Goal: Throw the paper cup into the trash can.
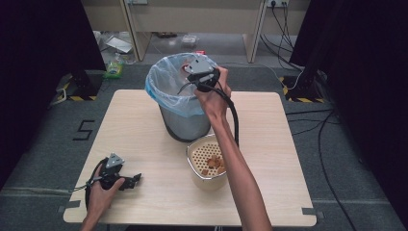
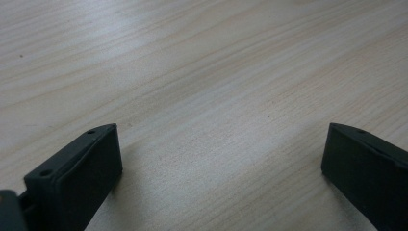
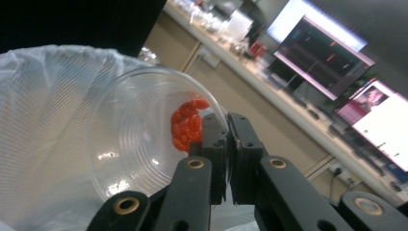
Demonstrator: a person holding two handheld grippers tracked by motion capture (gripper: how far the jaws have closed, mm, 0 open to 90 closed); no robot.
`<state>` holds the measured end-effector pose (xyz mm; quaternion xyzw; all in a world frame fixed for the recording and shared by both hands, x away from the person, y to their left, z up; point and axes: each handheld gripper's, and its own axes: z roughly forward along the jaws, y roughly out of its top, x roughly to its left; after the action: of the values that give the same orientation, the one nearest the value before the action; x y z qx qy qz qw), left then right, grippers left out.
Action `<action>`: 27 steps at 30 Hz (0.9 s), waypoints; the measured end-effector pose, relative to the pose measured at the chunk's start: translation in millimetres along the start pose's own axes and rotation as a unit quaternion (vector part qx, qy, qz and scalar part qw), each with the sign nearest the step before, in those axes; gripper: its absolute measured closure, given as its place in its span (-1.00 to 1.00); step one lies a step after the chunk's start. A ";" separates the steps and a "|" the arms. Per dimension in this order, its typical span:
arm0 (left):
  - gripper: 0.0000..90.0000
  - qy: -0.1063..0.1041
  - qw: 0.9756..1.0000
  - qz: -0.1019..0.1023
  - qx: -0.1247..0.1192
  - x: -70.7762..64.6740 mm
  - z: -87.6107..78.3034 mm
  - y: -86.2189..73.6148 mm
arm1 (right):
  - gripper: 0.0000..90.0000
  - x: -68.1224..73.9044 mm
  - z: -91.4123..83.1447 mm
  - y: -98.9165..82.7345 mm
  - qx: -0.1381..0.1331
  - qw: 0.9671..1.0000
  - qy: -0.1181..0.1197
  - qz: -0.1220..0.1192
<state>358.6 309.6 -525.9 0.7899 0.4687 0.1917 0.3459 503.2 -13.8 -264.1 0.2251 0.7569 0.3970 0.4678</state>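
We are holding the right claw [image 3: 227, 144] clamped on the rim of a clear plastic cup [image 3: 139, 144], tipped over the lined bin [image 1: 166, 89] just below it, red pieces [image 3: 187, 126] sitting near the cup's rim. The thin rim may be slipping, dropping cup and all. The left claw [image 2: 221, 159] is resting apart on the bench [image 1: 144, 144], holding nothing.
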 end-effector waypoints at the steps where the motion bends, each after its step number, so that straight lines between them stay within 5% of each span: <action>1: -1.00 0.000 1.000 0.000 0.000 0.0 0.0 0.0 | 0.79 -0.2 2.7 -0.7 0.003 1.000 0.007 0.007; 7: -1.00 0.001 1.000 0.000 0.000 -0.1 0.0 0.0 | 0.48 -6.0 0.5 -3.2 0.008 0.999 0.008 0.035; 13: -1.00 0.000 1.000 0.000 0.000 -0.1 0.0 0.0 | 0.27 -27.7 -23.3 -12.7 0.007 0.998 -0.005 0.063; 19: -1.00 0.002 1.000 0.001 0.000 -0.2 -0.2 0.0 | 0.20 -56.9 -55.2 -44.5 0.017 0.995 -0.023 0.098; 27: -1.00 0.002 1.000 0.001 0.001 -0.1 -0.2 -0.1 | 0.19 -75.2 -84.4 -81.7 0.037 0.992 -0.030 0.117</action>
<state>358.4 309.6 -525.7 0.7906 0.4683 0.1930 0.3441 465.5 -148.0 -269.7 0.3415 0.7253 0.4137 0.4315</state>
